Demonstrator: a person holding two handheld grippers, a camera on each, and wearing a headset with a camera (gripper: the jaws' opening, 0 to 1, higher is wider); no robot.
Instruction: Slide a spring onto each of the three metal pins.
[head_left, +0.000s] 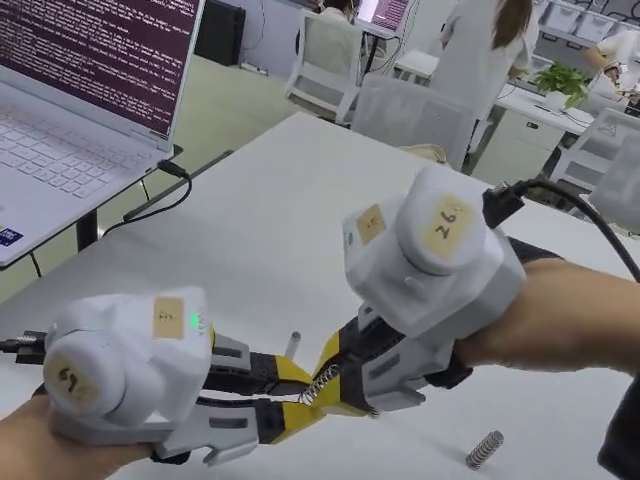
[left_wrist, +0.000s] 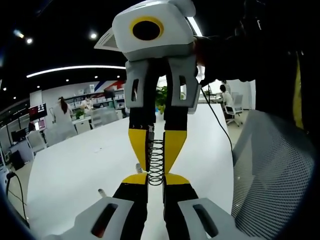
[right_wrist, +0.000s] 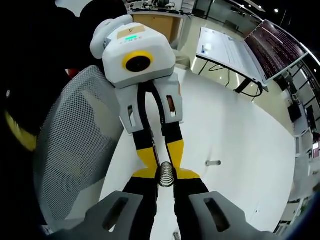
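Observation:
A small steel spring (head_left: 318, 382) hangs above the white table (head_left: 250, 230), caught between the yellow tips of both grippers, which meet tip to tip. My left gripper (head_left: 300, 393) comes in from the lower left, my right gripper (head_left: 335, 378) from the upper right. In the left gripper view the spring (left_wrist: 156, 161) runs lengthwise from my left gripper (left_wrist: 155, 179) up between the right one's fingers (left_wrist: 137, 145). My right gripper (right_wrist: 166, 174) shows the spring (right_wrist: 166, 176) end-on. A metal pin (head_left: 293, 345) stands on the table just behind. Whether a pin sits inside the spring I cannot tell.
A loose spring (head_left: 484, 449) lies on the table at the front right. Two small pins (left_wrist: 139, 167) (left_wrist: 101, 192) stand on the tabletop. An open laptop (head_left: 60, 100) with a cable (head_left: 170, 190) is at the left. A mesh chair back (left_wrist: 270, 170) is close by; people and chairs are behind.

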